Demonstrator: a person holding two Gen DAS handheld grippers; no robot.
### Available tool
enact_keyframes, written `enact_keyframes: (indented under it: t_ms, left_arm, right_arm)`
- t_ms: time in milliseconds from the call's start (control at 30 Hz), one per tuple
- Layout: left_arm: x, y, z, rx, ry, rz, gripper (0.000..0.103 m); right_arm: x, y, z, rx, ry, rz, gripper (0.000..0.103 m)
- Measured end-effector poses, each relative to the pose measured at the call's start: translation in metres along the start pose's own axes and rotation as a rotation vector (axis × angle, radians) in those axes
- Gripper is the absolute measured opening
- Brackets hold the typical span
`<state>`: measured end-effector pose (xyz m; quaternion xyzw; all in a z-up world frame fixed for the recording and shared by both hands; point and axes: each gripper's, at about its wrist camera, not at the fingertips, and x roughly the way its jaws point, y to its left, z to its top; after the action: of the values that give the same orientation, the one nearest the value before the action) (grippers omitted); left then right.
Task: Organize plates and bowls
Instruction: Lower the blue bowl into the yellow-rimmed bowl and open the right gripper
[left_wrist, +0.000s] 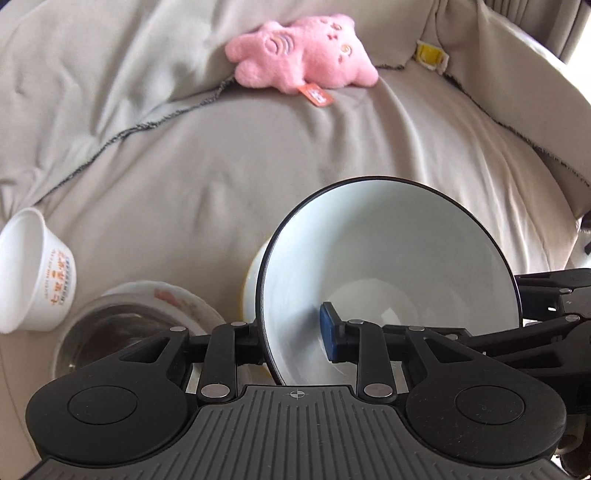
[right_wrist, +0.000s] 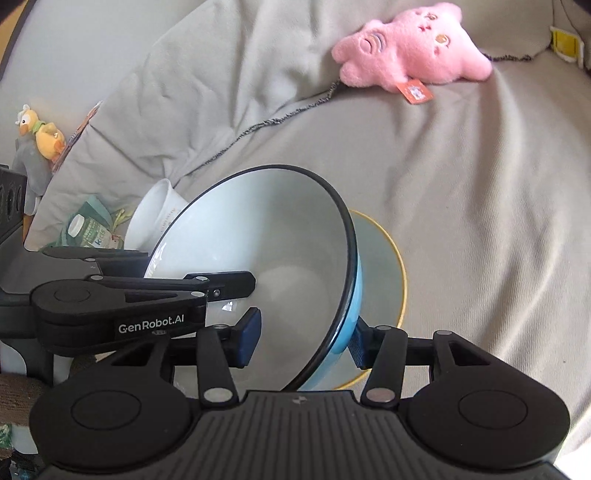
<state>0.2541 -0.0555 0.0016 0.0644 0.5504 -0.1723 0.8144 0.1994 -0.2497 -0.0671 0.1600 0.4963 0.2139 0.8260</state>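
Observation:
A blue bowl (left_wrist: 388, 251) with a black rim and a white inside hangs tilted between both grippers above the beige cover. My left gripper (left_wrist: 291, 332) is shut on its left wall, with one blue pad inside and the other finger hidden behind the rim. My right gripper (right_wrist: 306, 339) straddles the opposite wall of the blue bowl (right_wrist: 258, 229), one pad inside and one against the blue outside. Directly under it sits a yellow-rimmed bowl (right_wrist: 388, 280), partly hidden. The left gripper (right_wrist: 236, 291) also shows in the right wrist view, and the right gripper (left_wrist: 524, 306) in the left wrist view.
A white cup with orange print (left_wrist: 37, 273) lies on its side at the left. Beside it a glass bowl (left_wrist: 103, 332) sits in a patterned white bowl. A pink plush toy (left_wrist: 306, 55) lies at the back. A duck plush (right_wrist: 40, 133) and green pouch (right_wrist: 88, 229) are far left.

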Motion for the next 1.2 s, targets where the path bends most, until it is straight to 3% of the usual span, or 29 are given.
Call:
enact_keyframes:
  t_ms: [233, 567, 1200]
  left_arm:
    - [0.031, -0.001, -0.005, -0.036, 0.080, -0.001, 0.029]
    - [0.030, 0.014, -0.012, -0.119, 0.089, -0.045, 0.029]
    - [0.025, 0.011, -0.014, -0.093, 0.101, -0.056, 0.028]
  right_arm:
    - [0.021, -0.027, -0.011, 0.059, -0.012, -0.005, 0.050]
    - [0.029, -0.017, -0.009, -0.001, -0.005, -0.025, 0.053]
    - [0.019, -0.011, -0.007, -0.058, -0.010, -0.049, 0.055]
